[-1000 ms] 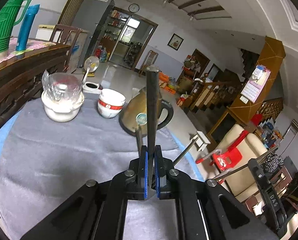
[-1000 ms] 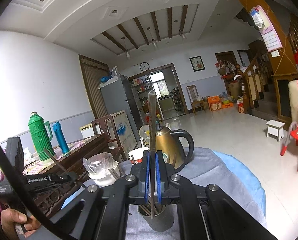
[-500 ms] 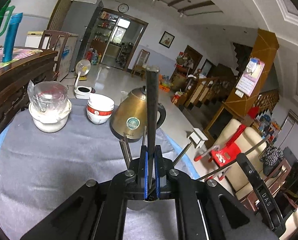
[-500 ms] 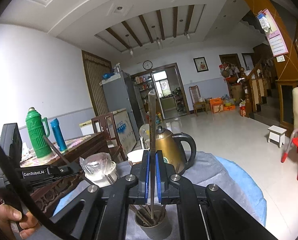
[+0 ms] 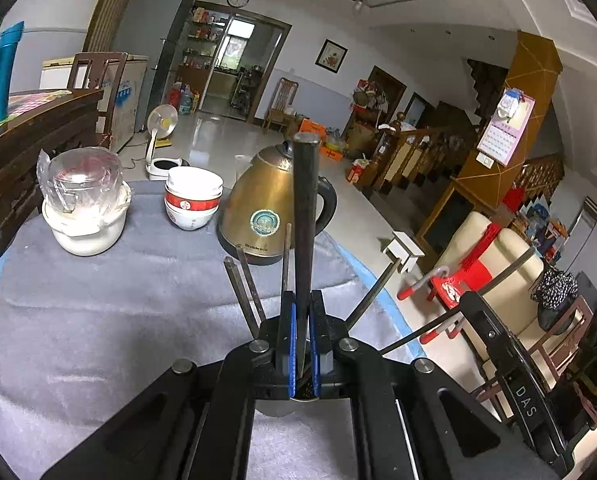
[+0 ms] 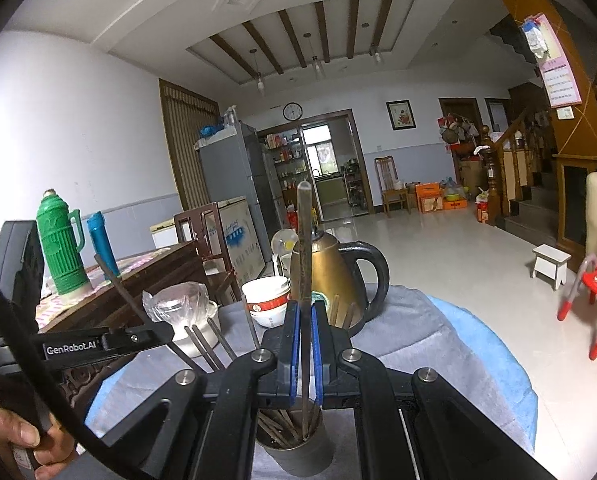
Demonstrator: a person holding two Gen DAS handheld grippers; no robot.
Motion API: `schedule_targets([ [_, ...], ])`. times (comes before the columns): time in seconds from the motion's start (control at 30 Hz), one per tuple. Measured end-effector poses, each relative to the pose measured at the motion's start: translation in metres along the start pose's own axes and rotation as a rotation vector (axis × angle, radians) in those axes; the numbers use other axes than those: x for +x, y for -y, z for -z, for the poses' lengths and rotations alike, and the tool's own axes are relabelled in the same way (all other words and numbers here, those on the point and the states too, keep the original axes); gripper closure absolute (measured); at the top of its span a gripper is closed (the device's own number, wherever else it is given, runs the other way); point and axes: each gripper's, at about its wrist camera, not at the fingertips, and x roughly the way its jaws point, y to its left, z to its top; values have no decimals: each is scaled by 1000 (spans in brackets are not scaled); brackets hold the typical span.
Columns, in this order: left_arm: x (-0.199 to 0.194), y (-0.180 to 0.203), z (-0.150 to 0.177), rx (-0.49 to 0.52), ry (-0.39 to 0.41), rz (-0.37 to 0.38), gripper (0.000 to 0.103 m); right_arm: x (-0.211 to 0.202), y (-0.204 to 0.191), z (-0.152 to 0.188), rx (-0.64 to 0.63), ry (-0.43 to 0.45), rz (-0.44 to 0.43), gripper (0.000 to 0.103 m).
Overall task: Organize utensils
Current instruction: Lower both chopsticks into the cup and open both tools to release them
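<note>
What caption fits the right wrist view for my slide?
Right gripper clamps a chopstick upright, its tip in the metal cup.

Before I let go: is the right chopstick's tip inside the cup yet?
Inside. In the right wrist view the chopstick runs down between the shut pads, and its lower end sits below the cup rim, among other chopsticks.

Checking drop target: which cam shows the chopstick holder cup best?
Right wrist: the holder cup shows its rim, wall and the chopsticks inside, just below the right gripper. Left wrist shows only a sliver of it under the left gripper.
</note>
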Motion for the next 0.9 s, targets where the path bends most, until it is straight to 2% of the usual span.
schedule_targets([
  [0.9,34,3,6,40,-101,-9,97,35,-4,18,-34,-105,0,97],
])
